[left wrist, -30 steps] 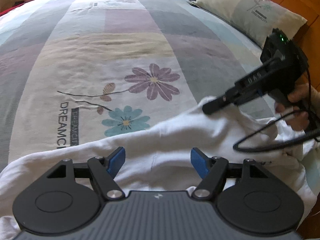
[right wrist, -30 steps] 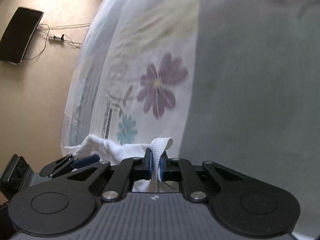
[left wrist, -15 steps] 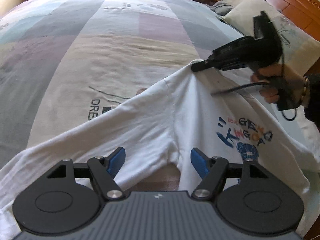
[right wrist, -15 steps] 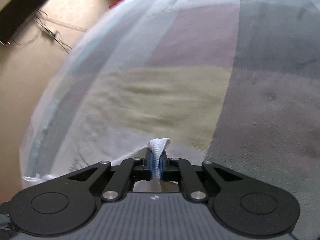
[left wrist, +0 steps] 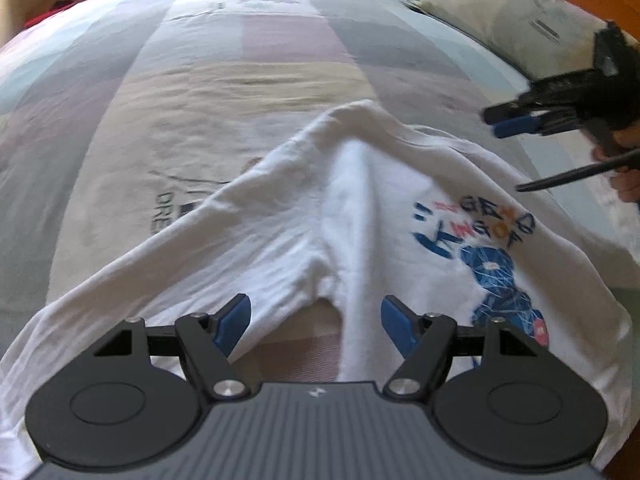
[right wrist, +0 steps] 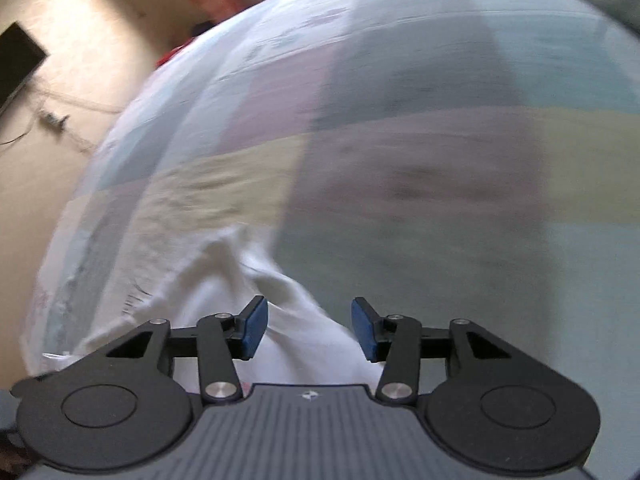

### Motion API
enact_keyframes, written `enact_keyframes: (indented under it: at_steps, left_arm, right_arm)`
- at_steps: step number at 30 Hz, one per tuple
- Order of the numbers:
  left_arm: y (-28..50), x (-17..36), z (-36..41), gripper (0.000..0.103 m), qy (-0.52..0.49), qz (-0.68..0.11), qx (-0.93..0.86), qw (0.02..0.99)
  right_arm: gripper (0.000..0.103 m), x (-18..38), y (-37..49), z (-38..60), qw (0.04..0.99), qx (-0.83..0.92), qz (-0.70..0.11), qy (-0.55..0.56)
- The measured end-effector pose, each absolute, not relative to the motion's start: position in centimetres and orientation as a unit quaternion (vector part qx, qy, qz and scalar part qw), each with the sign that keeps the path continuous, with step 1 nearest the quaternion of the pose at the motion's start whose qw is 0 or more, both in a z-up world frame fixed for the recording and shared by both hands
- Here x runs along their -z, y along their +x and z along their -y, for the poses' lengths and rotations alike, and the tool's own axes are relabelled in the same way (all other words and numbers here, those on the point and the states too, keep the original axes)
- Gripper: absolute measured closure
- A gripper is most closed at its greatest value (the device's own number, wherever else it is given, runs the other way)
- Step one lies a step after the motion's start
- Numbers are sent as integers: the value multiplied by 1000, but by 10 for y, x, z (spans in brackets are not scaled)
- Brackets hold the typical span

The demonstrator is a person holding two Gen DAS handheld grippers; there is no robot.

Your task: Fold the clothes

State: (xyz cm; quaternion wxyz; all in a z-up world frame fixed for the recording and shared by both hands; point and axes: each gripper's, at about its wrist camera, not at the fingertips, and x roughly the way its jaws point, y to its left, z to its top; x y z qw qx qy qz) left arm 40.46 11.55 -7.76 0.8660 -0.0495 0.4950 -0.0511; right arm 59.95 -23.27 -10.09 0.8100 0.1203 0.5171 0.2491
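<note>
The bed (left wrist: 280,80), w/ its patchwork flower cover, filled both views; a pillow (left wrist: 500,12) sat at the far right by the wooden headboard. The white T-shirt (left wrist: 320,216) lay spread across the near part of the bed, print side up, graphic (left wrist: 492,256) toward the right. One corner or sleeve end peaked toward the bed's middle, w/ a soft ridge running down from it, and a notch of bare cover showed at the near hem. So not flat.

The left gripper (left wrist: 316,320) hovered over the near hem, jaws wide apart, nothing btwn the pads. The right gripper (right wrist: 306,330) had its jaws apart too, cloth lying under and btwn them but not pinched; in the left view it hung just beyond the shirt's far right edge.

Risks, as I judged them:
- The ridge and peak could get locked into any fold, giving a lopsided crease; cause = fabric bunched, not smoothed.
- A pinch at the hem could take 2 layers or the bed cover as well, dragging it along.
- Right view was motion-blurred; a fast pass could snag loose cloth and skew the shirt.
</note>
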Motion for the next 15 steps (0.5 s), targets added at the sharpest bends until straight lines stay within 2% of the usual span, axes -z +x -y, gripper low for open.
enact_keyframes:
  at_steps: [6, 10, 12, 14, 15]
  left_arm:
    - [418, 77, -80, 31, -18, -500, 108, 859]
    - [427, 79, -53, 31, 2, -504, 135, 853]
    - [431, 78, -43, 31, 7, -507, 142, 850]
    - [434, 76, -35, 31, 9, -506, 152, 849]
    - [435, 76, -32, 31, 11, -507, 155, 848]
  right_arm:
    - [45, 113, 568, 286, 815, -181, -545, 73]
    - [46, 120, 568, 294, 829, -169, -528, 69]
    - [53, 124, 574, 293, 834, -170, -521, 69]
    - [68, 126, 576, 286, 831, -187, -520, 57]
    - [71, 129, 577, 282, 828, -193, -524, 44]
